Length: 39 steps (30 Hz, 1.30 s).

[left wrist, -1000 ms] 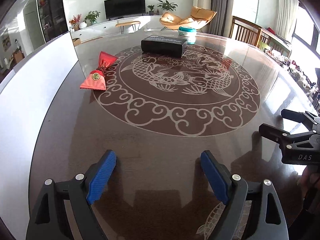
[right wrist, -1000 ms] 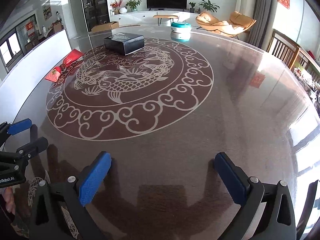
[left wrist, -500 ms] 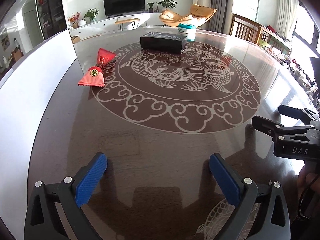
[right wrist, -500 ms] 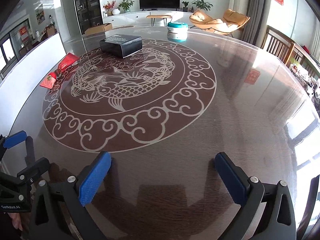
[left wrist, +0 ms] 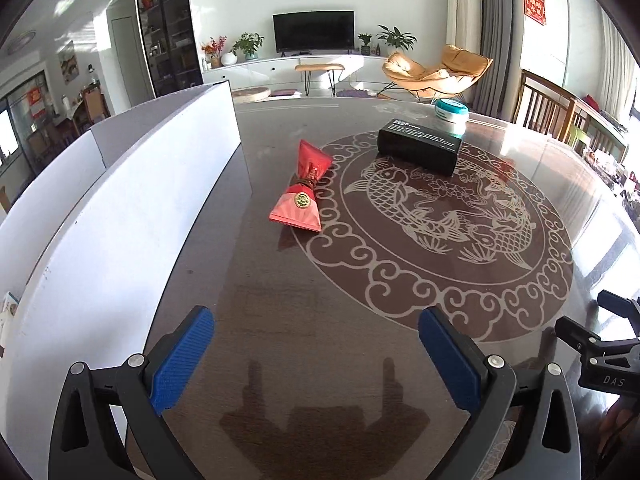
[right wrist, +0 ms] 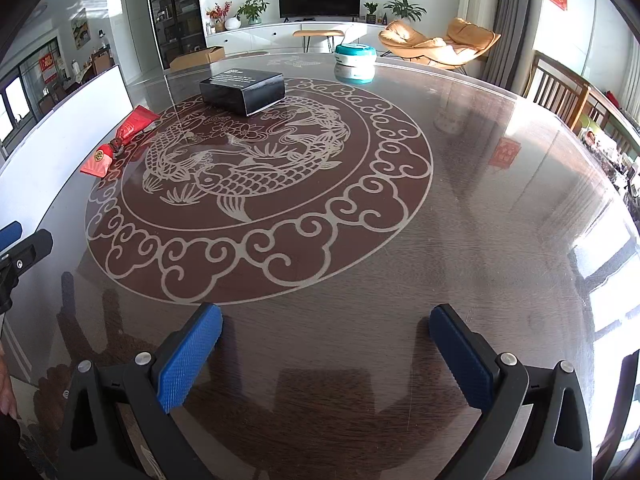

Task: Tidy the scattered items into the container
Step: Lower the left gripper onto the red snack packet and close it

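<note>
- Your left claw (left wrist: 316, 360) stands wide open with nothing between its blue pads (left wrist: 182, 360); it hangs over bare dark wood near your edge of the desk (left wrist: 280, 300).
- It points down and forward at a slant, aimed toward the red pouch (left wrist: 302, 192). That looks like the line-up for a first pick.
- Your right claw (right wrist: 324, 356) is also spread wide and empty, tilted steeply down over the near edge, well apart from every item. It seems parked there to leave the left side free.
- The red pouch lies flat near the desk's left edge, just beside the white container wall (left wrist: 120, 208), half on the outer scroll ring of the fish pattern.
- The black box (left wrist: 420, 146) sits toward the far edge on the pattern. The teal-lidded tub (left wrist: 451, 114) stands just behind it, nearer the far edge.
- None of the three is in the container yet, so I judge the tidying barely begun.
- The pouch is the nearest item to the container and to your left hand, so taking it first makes sense; its pinched waist looks the easiest place to grip.
</note>
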Motion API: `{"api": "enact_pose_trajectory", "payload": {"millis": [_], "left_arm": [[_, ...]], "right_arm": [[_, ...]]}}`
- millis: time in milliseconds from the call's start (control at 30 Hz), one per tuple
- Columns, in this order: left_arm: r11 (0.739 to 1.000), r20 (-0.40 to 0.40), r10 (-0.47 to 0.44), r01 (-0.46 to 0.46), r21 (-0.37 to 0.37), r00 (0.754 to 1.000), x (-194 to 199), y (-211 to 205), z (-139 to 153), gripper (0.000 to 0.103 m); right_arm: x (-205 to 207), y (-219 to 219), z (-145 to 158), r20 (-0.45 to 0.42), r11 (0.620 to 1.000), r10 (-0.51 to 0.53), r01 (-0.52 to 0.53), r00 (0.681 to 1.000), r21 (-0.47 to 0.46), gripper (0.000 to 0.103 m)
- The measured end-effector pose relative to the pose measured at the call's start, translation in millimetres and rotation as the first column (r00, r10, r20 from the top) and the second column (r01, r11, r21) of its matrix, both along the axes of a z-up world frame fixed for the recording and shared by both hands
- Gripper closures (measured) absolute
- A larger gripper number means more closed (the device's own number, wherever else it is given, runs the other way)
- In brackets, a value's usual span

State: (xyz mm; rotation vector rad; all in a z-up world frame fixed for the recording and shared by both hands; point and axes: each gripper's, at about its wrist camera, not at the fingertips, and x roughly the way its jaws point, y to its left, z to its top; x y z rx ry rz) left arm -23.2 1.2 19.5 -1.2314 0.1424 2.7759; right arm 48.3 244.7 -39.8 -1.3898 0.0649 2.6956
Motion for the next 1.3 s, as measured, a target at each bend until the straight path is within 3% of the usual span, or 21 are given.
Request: {"api": "enact_pose_trajectory", "payload": {"millis": [133,267,333,533,767,1300], "left_arm": [[1.0,0.038,0.001,-0.002,0.03,0.999,-36.3,-9.2,-10.8,0.0],[0.998,0.032,-0.016,0.018,-0.062,0.999,-71.5,-0.9,-15.4,0.0],[0.997,0.03,-0.014,0.016,-0.073,0.999,-89.5,0.5,-16.5,0.0],[1.0,0.11,0.003,-0.003,0.006,0.994,-134.3,-4.1,-32.9,0.0],[0.996,0.123,-0.086,0.083,0.025,0.989,-148.6,8.2,-33.5,0.0],[0.994,0.121,-0.109,0.107,0.023,0.987,-153.9,9.7,-35.8,0.0]], "right_arm": [[0.0,0.0,-0.1,0.0,1.0,0.0,0.0,1.0,0.0,0.0],[0.0,0.0,-0.1,0.0,1.0,0.0,0.0,1.0,0.0,0.0],[0.0,0.1,-0.1,0.0,1.0,0.0,0.0,1.0,0.0,0.0],[0.2,0.1,0.1,0.0,1.0,0.0,0.0,1.0,0.0,0.0],[0.3,0.1,0.1,0.0,1.0,0.0,0.0,1.0,0.0,0.0],[0.4,0.1,0.0,0.0,1.0,-0.001,0.001,1.0,0.0,0.0]]}}
